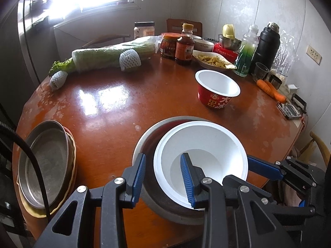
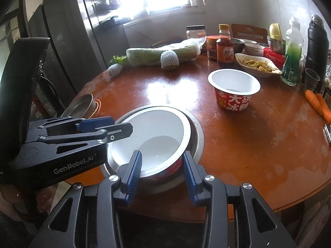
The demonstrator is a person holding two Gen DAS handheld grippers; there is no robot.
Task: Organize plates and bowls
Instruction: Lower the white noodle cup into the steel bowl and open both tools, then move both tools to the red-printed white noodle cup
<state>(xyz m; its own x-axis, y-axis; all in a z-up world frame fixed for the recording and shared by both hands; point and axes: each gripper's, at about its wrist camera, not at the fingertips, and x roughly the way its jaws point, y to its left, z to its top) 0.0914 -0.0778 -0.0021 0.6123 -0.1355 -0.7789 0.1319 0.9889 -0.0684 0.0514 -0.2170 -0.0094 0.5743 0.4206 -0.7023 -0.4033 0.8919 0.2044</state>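
The paper bowl [image 1: 206,140] is sitting tilted inside the metal bowl [image 1: 149,136], at the near edge of the tabletop [image 1: 115,107], so it is not nested flat. The left claw [image 1: 163,157] is gripping closed across both walls, one finger outside the metal bowl and the other inside the paper bowl. The right claw [image 2: 162,155] is standing around the near wall of the paper bowl, its fingers close on either side, but I cannot tell whether the pads are really pressing. I am seeing the main danger here: if one claw is pulling while the other is holding, the thin paper wall is probably bending or tearing. If the left claw is letting go too early, the metal bowl may be sliding on the glossy tabletop toward the edge, which is near. A tilted paper bowl may also be jamming instead of seating, and pushing it down on one side may be tipping both. The other paper bowl [image 1: 217,82] is waiting well apart, and the stacked plates [image 1: 47,161] are lying on the left, partly over the tabletop edge, so a wide swing may be knocking them.
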